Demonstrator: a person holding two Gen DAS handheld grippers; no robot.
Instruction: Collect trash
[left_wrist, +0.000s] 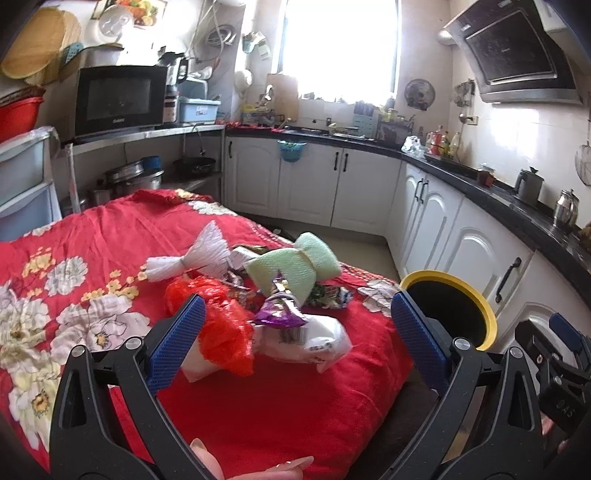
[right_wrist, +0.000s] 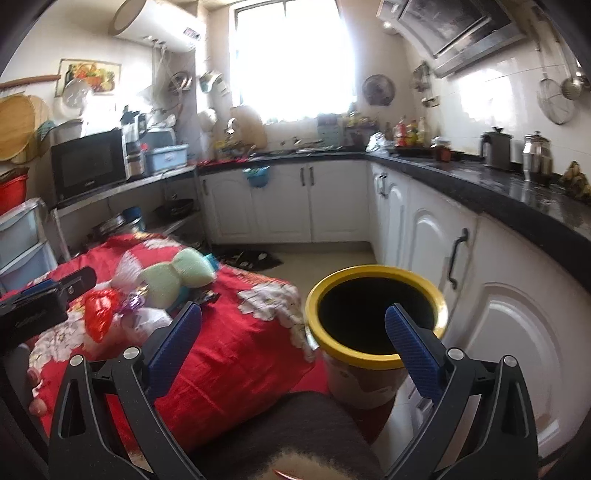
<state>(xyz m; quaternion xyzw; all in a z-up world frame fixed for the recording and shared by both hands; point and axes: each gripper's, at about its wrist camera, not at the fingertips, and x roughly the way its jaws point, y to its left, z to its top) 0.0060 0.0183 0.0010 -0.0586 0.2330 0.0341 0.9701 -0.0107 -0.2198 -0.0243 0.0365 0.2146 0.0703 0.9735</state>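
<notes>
A heap of trash lies on the red flowered cloth: a red plastic bag, a white packet, a purple foil wrapper, a green foam net and a white foam net. My left gripper hangs open just above the near side of the heap, holding nothing. The yellow-rimmed bin stands right of the table. My right gripper is open and empty, between the table edge and the bin mouth. The heap's red bag shows at its left.
White cabinets under a black counter run close behind the bin. Floor lies beyond the table. A microwave sits on a shelf at the back left, plastic drawers at the far left. The other gripper's body shows lower right.
</notes>
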